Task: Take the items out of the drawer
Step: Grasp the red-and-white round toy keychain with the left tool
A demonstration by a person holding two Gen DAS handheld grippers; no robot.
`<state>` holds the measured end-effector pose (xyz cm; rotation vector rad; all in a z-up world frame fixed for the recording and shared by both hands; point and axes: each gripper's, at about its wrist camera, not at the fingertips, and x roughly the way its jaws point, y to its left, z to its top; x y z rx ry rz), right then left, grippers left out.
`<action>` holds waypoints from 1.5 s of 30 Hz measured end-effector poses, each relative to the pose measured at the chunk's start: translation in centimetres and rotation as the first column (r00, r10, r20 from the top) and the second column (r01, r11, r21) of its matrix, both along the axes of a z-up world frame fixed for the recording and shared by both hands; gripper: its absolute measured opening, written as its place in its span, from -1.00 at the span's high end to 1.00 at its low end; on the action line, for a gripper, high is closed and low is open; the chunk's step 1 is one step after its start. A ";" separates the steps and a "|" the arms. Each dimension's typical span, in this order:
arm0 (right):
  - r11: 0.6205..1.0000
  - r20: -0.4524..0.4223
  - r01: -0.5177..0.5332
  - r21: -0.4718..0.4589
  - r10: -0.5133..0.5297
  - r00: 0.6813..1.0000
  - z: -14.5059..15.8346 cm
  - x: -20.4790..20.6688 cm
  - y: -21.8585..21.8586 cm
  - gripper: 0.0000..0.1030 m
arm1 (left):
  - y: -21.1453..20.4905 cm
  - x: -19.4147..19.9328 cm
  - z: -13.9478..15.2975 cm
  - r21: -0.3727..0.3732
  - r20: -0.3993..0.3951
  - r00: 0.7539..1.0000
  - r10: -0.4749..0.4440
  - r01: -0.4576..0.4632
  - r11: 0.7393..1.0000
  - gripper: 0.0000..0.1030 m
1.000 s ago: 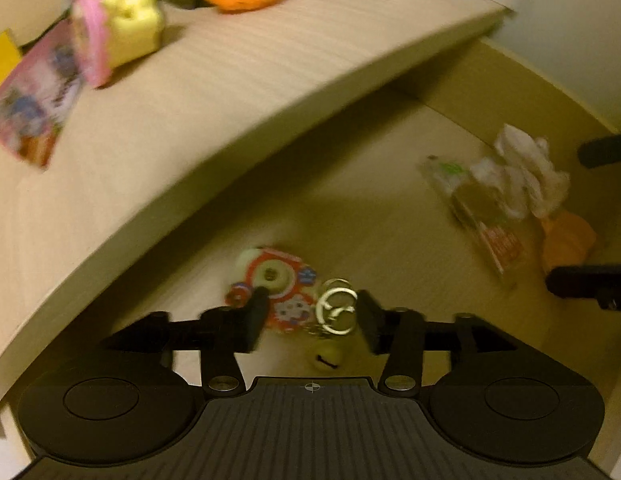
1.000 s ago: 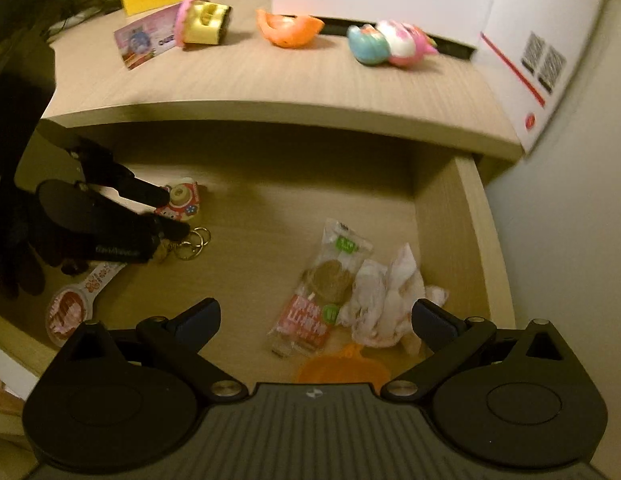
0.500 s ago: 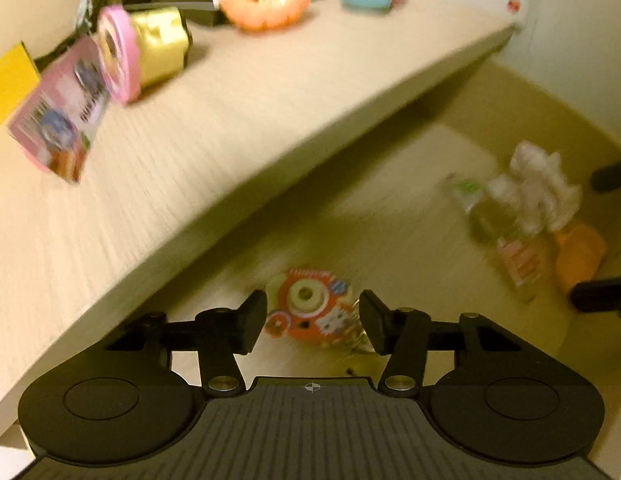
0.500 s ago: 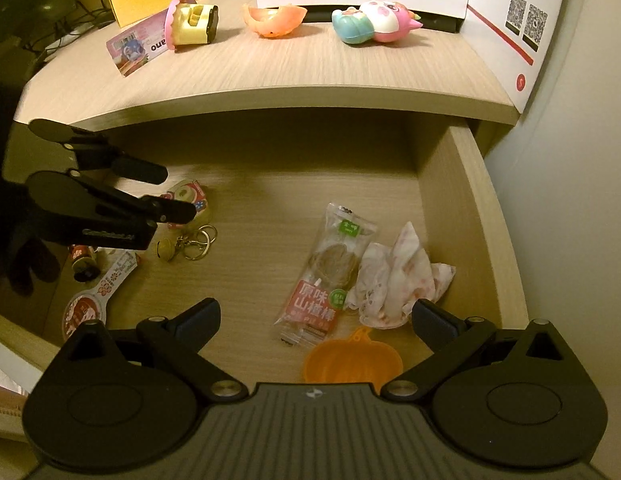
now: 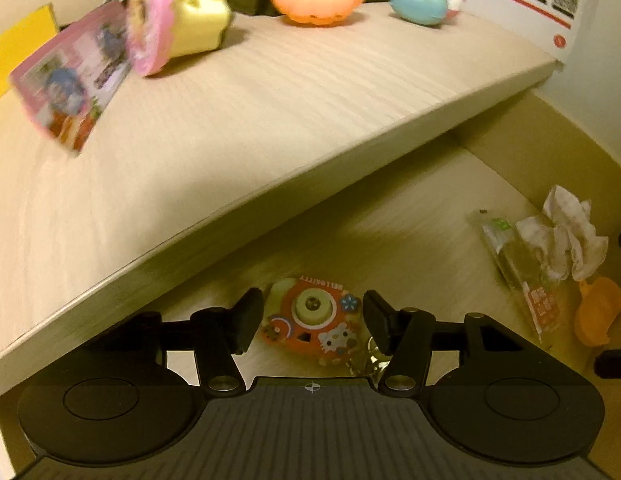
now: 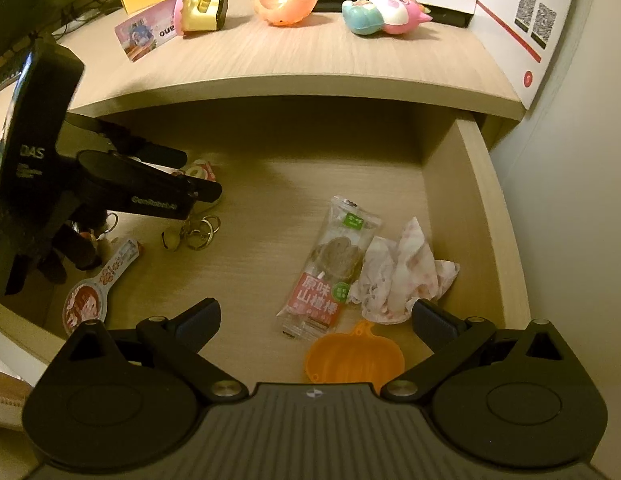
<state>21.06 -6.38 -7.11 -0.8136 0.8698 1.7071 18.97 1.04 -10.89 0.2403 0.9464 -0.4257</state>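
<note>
A red toy camera (image 5: pixel 310 322) with cartoon stickers lies on the drawer floor (image 5: pixel 410 240). My left gripper (image 5: pixel 312 320) is low over it, one finger on each side. Its jaws are opening and I see no pad pressing on the toy. A bunch of key rings (image 6: pixel 200 232) lies just beside it. The right wrist view shows the left gripper (image 6: pixel 196 174) at the drawer's left. My right gripper (image 6: pixel 316 320) hangs open above a snack packet (image 6: pixel 330 272), a crumpled tissue (image 6: pixel 398 276) and an orange pumpkin mould (image 6: pixel 352 356).
The desktop (image 6: pixel 310 60) overhangs the back of the drawer. It carries a pink card (image 6: pixel 144 36), a yellow toy (image 6: pixel 204 10), an orange shell (image 6: pixel 286 8), a blue and pink plush (image 6: pixel 384 14) and a white box (image 6: pixel 510 20). A spoon-shaped tag (image 6: pixel 94 292) lies front left. The drawer's right wall (image 6: pixel 470 208) is close.
My left gripper has shifted from the key rings to sit squarely over the toy camera, rolling a little. The right gripper has stayed open over the packet and pumpkin mould.
</note>
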 end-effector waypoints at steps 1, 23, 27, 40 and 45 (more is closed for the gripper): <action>1.000 0.002 -0.004 -0.006 0.004 1.000 -0.1 -0.1 0.1 -0.99 | 0.2 0.1 0.0 -0.009 -0.001 1.000 0.006 -0.006 1.000 -0.18; 0.999 0.022 -0.044 -0.005 0.044 0.999 -0.5 -0.3 -0.7 -0.98 | -0.2 -0.7 0.2 -0.008 0.010 0.999 -0.047 0.048 0.999 -0.43; 0.999 0.022 -0.046 -0.004 0.046 0.999 -0.5 -0.3 -0.7 -0.98 | 0.8 0.7 0.1 -0.071 -0.083 0.996 -0.027 0.021 0.997 -0.43; 0.997 0.009 -0.075 0.000 0.075 0.997 2.2 -0.7 1.9 -0.34 | 1.8 1.1 0.7 -0.107 -0.153 0.988 -0.011 -0.006 0.994 0.57; 0.980 -0.089 -0.064 -0.189 0.048 0.995 0.1 -1.7 6.4 0.05 | 3.8 -0.4 3.2 -0.195 -0.185 0.983 0.013 -0.050 0.980 0.57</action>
